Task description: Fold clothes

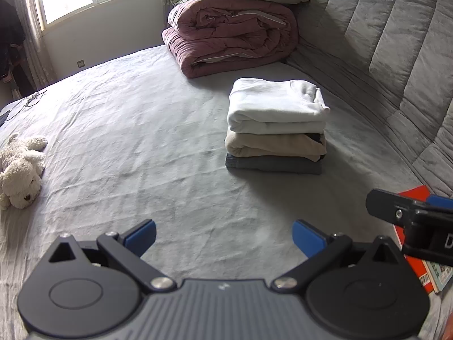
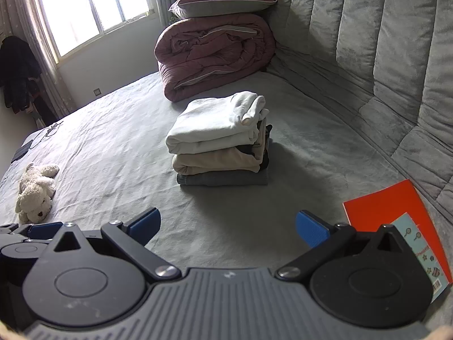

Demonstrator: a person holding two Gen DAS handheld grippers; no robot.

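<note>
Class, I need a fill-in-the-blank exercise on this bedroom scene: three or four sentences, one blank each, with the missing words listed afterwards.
1. The top garment of the folded stack is ____ in colour.
2. The pillow rests on a rolled ____ quilt.
3. The left gripper and the right gripper both have their jaws ____.
4. The plush toy lies on the ____.

Missing words: white; pink; open; bed
</note>
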